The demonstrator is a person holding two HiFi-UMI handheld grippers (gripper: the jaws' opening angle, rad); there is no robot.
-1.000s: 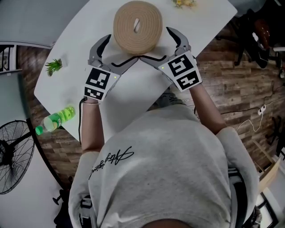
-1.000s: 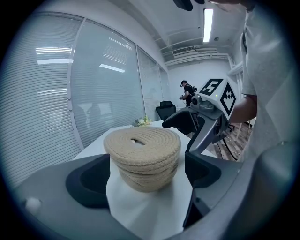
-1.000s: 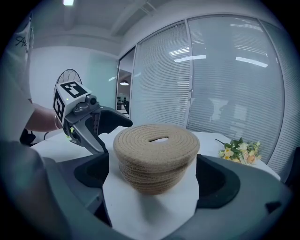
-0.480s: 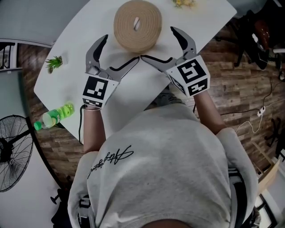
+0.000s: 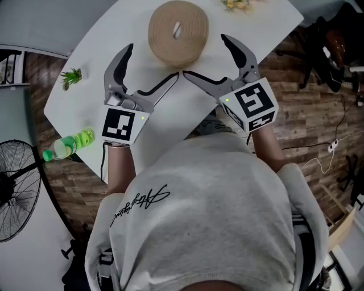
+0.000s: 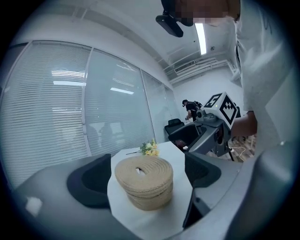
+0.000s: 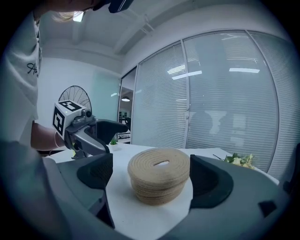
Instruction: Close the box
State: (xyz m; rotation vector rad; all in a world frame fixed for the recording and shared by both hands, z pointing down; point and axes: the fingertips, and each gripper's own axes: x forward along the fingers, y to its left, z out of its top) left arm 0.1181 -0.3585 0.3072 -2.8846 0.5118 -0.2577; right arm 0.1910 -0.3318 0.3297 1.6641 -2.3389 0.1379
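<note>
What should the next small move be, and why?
Probably draw both tools back to rest. The lid already sits flat on the woven box, and the left tool and right tool stand open, clear of it; the right tool's jaws have just been closing a little, with nothing between them. No closing step looks left.

There is one round, lidded box of coiled tan rope (image 5: 178, 31) and one white table (image 5: 114, 34). Also in view are one green plastic bottle (image 5: 67, 145), one small green potted plant (image 5: 71, 77), one bunch of yellow and white flowers (image 5: 238, 4) and one black standing fan (image 5: 17, 207).
</note>
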